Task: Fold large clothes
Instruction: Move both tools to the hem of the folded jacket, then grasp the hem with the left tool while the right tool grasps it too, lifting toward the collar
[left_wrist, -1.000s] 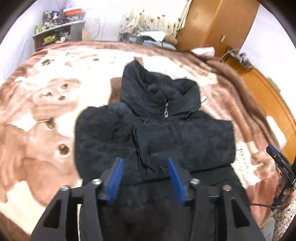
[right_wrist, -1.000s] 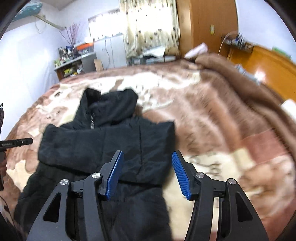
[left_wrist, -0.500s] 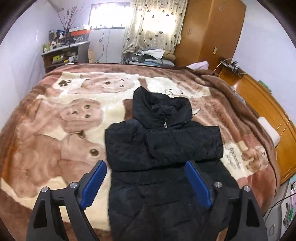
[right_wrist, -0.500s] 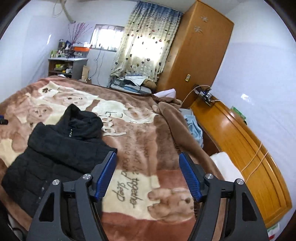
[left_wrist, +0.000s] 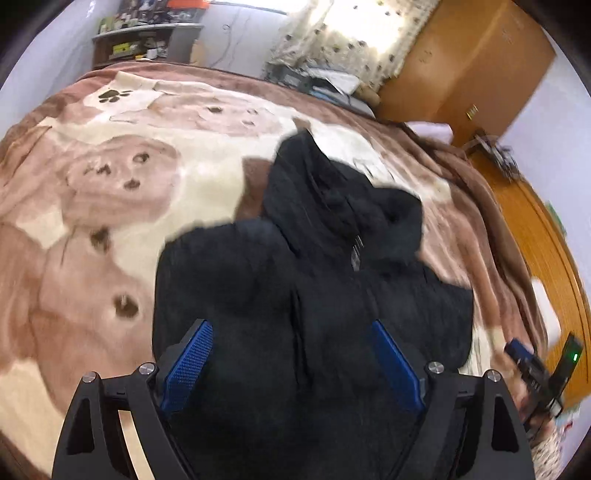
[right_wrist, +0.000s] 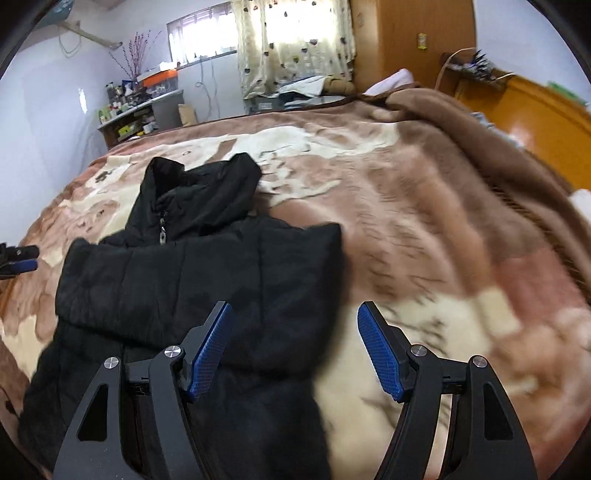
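A black padded jacket (left_wrist: 332, 280) lies face up on the bed, collar toward the far side, with both sleeves folded across its chest. My left gripper (left_wrist: 290, 328) hovers over its lower left part, open, nothing between the blue pads. In the right wrist view the jacket (right_wrist: 184, 266) fills the left half. My right gripper (right_wrist: 294, 308) hangs open above its right edge, one finger over the cloth and the other over the blanket. The right gripper (left_wrist: 532, 365) also shows at the right edge of the left wrist view. The views are blurred by motion.
A brown and cream bear-print blanket (left_wrist: 129, 192) covers the bed and bunches into a ridge (right_wrist: 480, 155) on the right. A wooden bed board (left_wrist: 546, 251) runs along that side. A wardrobe (left_wrist: 461, 62), a curtain (right_wrist: 295, 44) and a cluttered shelf (right_wrist: 140, 110) stand beyond the bed.
Half a second ago both grippers were pulled back and higher; now they are down close over the jacket again. Both stand wider than a second ago. The jacket lies as before.
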